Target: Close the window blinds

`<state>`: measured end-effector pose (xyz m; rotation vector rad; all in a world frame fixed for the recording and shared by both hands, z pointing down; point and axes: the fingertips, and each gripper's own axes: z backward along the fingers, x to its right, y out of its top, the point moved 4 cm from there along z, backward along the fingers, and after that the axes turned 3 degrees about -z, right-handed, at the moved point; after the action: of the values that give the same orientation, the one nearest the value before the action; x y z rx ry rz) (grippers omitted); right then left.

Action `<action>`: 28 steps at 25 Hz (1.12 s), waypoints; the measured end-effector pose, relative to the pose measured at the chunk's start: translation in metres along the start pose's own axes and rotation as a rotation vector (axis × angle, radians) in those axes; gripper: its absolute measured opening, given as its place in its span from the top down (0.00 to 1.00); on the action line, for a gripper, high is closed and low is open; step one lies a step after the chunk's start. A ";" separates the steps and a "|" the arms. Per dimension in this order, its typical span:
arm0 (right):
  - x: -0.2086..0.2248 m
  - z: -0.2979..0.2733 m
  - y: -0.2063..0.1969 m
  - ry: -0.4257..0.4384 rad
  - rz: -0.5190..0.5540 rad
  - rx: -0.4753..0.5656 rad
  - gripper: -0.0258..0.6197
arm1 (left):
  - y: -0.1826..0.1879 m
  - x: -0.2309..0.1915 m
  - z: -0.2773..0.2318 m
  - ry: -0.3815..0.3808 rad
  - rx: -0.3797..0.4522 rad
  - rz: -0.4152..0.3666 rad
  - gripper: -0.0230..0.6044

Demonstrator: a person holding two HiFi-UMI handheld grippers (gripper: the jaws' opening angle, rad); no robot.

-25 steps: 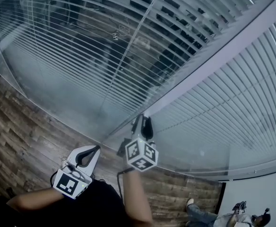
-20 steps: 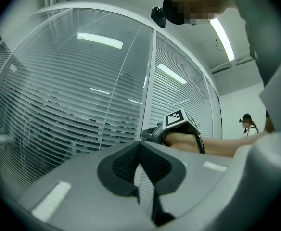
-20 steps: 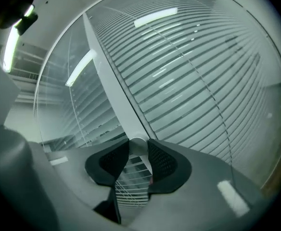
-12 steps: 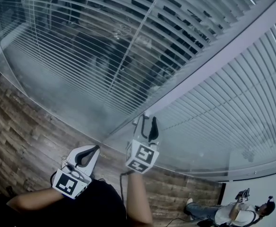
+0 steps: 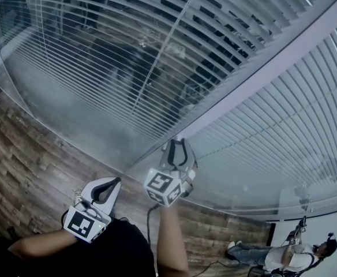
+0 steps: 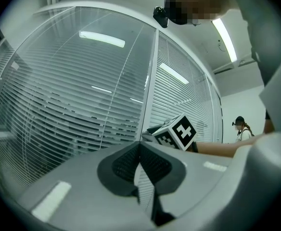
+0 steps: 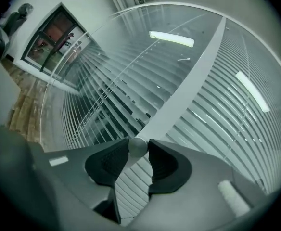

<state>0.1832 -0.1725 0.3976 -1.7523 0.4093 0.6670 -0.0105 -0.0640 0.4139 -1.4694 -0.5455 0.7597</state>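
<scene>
Slatted window blinds (image 5: 128, 56) hang behind the glass wall, their slats partly tilted, with dark gaps on the left pane. A pale frame post (image 5: 261, 74) divides the two panes. My right gripper (image 5: 179, 146) reaches up to the post's lower end. In the right gripper view a small round silver knob (image 7: 137, 146) sits between the jaw tips of my right gripper (image 7: 138, 152); the jaws are closing and both pads touch it. My left gripper (image 5: 108, 188) hangs low at the left, away from the glass, shut with nothing in it (image 6: 140, 146).
Wooden flooring (image 5: 24, 154) runs along the foot of the glass. A person (image 5: 298, 253) stands at the far right by a white wall. In the left gripper view my right gripper's marker cube (image 6: 179, 131) shows against the blinds.
My right gripper has rolled at the knob, its marker cube swinging down and left; the jaws spread, then drew in again. The left gripper has stayed put. The distant person shifted.
</scene>
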 end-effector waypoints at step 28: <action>0.007 0.007 0.003 0.073 -0.154 0.060 0.67 | -0.008 0.000 0.004 0.006 -0.017 0.011 0.96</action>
<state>0.1852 -0.1666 0.3894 -1.7352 0.3361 0.4779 -0.0127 -0.0608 0.4224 -1.4912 -0.5411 0.7601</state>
